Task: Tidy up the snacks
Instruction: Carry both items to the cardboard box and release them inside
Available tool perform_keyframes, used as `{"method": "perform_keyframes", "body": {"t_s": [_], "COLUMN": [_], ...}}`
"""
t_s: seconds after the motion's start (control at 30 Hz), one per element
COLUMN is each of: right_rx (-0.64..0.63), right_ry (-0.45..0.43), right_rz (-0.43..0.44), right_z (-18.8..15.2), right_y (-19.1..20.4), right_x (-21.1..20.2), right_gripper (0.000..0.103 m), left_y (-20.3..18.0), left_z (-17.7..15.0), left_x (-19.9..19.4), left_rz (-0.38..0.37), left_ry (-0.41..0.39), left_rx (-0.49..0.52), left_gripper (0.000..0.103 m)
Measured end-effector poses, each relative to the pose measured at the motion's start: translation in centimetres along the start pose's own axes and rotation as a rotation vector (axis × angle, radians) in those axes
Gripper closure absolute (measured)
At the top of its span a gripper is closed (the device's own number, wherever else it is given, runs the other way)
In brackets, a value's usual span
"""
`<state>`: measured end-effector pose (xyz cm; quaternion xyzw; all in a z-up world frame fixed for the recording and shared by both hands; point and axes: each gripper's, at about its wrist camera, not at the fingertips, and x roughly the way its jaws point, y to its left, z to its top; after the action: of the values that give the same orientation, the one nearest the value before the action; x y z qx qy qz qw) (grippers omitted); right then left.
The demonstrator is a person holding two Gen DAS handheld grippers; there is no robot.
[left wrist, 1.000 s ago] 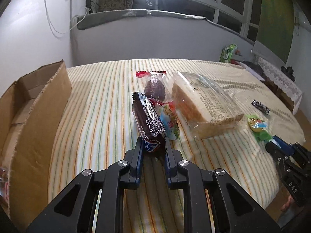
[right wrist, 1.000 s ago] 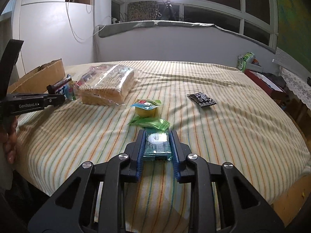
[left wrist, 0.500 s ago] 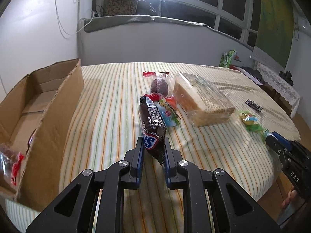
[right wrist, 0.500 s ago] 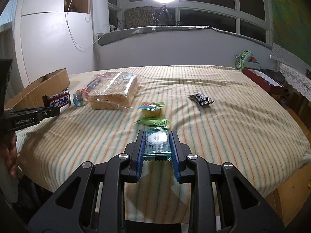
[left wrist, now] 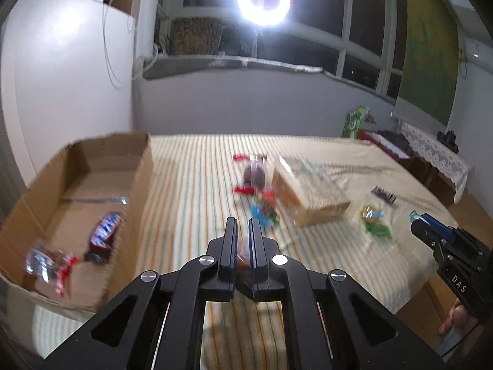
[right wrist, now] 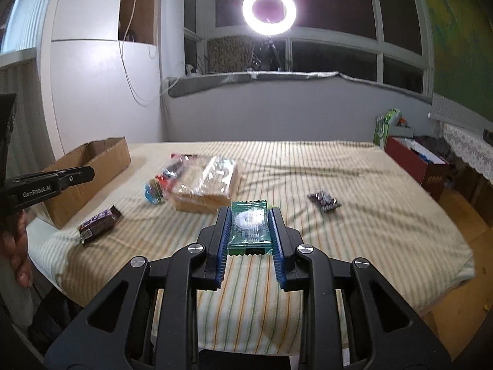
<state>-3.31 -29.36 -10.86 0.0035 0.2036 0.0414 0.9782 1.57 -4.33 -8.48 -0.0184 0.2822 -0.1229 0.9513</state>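
Note:
My left gripper [left wrist: 243, 226] hangs above the striped table, its fingers nearly together; a brown scrap shows low between them. A brown chocolate bar [right wrist: 99, 225] lies on the cloth by the cardboard box [right wrist: 92, 166], below the left gripper [right wrist: 77, 177] in the right wrist view. The box [left wrist: 77, 166] holds another chocolate bar [left wrist: 103, 236] and a clear red-edged packet [left wrist: 49, 263]. My right gripper [right wrist: 249, 215] is shut on a green foil packet [right wrist: 249, 228], held above the table.
A wrapped bread loaf [left wrist: 308, 194], a dark round snack in clear wrap [left wrist: 254, 175], a small blue-green packet [left wrist: 262, 211], a jelly cup [left wrist: 371, 212] and a black packet [left wrist: 383, 192] lie on the cloth. A red box [right wrist: 416, 160] stands at the far right.
The left gripper lifted and swung toward the box; the chocolate bar it held now lies on the cloth beside the box. The right gripper rose with the green packet.

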Motion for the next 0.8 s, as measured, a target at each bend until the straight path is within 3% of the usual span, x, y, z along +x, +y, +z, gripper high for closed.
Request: {"method": "perform_keyframes", "body": {"t_s": [0.07,0.13,0.2,0.23,0.27,0.33,0.4,0.47,0.5,0.67,0.8], "right_rx": [0.002,0.002,0.005,0.009,0.011,0.021,0.036,0.040,0.040,0.040,0.013], "right_ry": [-0.006,-0.005,-0.003,0.000,0.002,0.008,0.008,0.004,0.002,-0.010,-0.054], "right_rz": [0.001,0.001,-0.001,-0.001,-0.002,-0.001,-0.001,-0.002,-0.005,-0.007,-0.010], "right_z": [-0.1,-0.4,-0.8,-1.0,-1.1,-1.4,-1.5,-1.5,-1.5,-1.1,1.3], "right_y": [0.1,0.1,0.0,-0.1,-0.2,-0.6,-1.1,-1.3,-1.4,-1.5,-1.0], "right_x": [-0.6,-1.2,-1.5,-1.6,-1.6,-1.4,-1.5,-1.7,-1.8,-1.9,-2.5], "right_gripper": [0.078,0.078,0.078,0.077,0.078,0.077,0.077,0.077,0.077,0.077,0.077], "left_y": [-0.2,-0.5,-0.2,0.0,0.2,0.1,-0.5,-0.9,-0.8,-0.6,-0.7], "left_z": [0.2,-0.2,-1.4,-1.9,-2.5,-3.4,-3.7,-4.1,-4.2,-4.0,-2.0], "left_x": [-0.3,0.6,1.1,1.0,0.6,0.3,1.4,3.3,4.1,4.0,1.3], "left_rz": [0.006,0.029,0.023,0.026,0.034,0.053,0.037,0.051,0.068,0.048,0.023], "left_ry": [-0.007,0.048,0.107,0.115,0.108,0.084,0.115,0.160,0.175,0.152,0.071], "left_rx": [0.011,0.050,0.028,0.011,-0.007,-0.005,0.048,0.087,0.088,0.056,0.041], "left_gripper": [0.097,0.092,0.064,0.036,0.026,0.026,0.029,0.073,0.077,0.077,0.077]}}
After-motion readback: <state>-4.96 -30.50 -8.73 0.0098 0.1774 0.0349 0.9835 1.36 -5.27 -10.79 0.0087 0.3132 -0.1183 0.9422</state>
